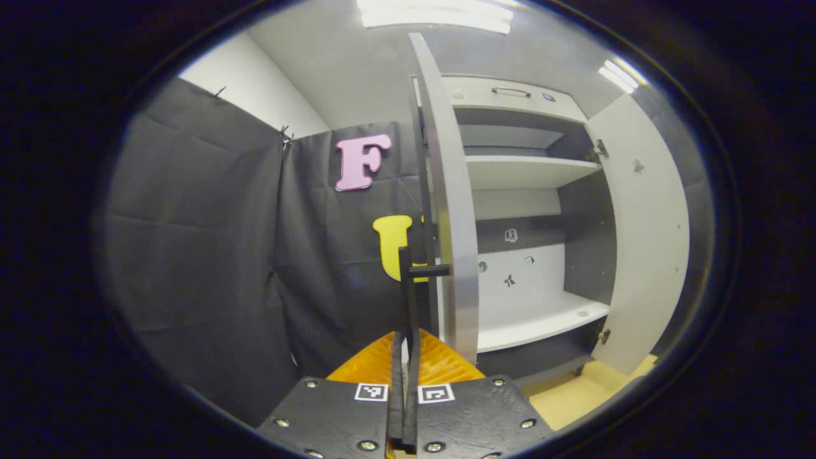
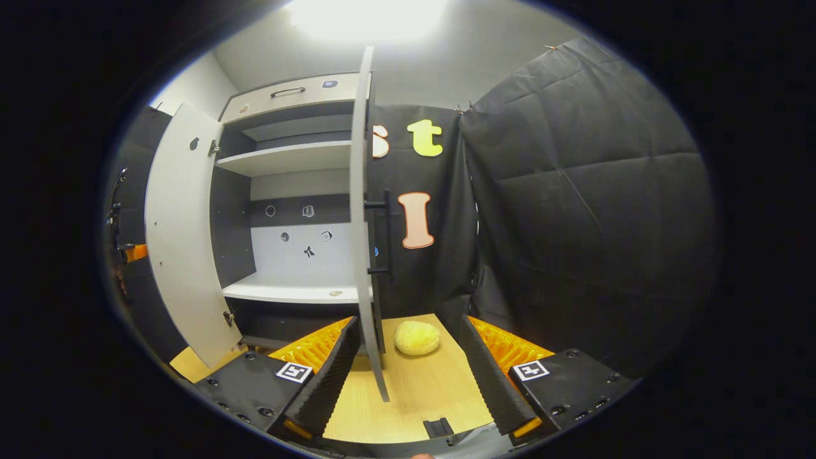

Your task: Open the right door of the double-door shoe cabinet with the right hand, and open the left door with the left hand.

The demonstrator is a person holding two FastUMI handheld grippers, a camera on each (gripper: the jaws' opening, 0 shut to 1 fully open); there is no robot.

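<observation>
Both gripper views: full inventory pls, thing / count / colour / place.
Double-door shoe cabinet: 1, grey and white, against the booth wall.
Left cabinet door: 1, grey, swung open, edge-on.
Right cabinet door: 1, grey, swung open, edge-on.
Black bar handle: 1, on the left door.
Black bar handle: 1, on the right door.
White shelves: 2, inside the cabinet.
Yellow fuzzy ball: 1, on the wooden floor.
Left gripper: black and orange, shut on the left door's handle.
Right gripper: black and orange, open, straddling the right door's edge.
</observation>
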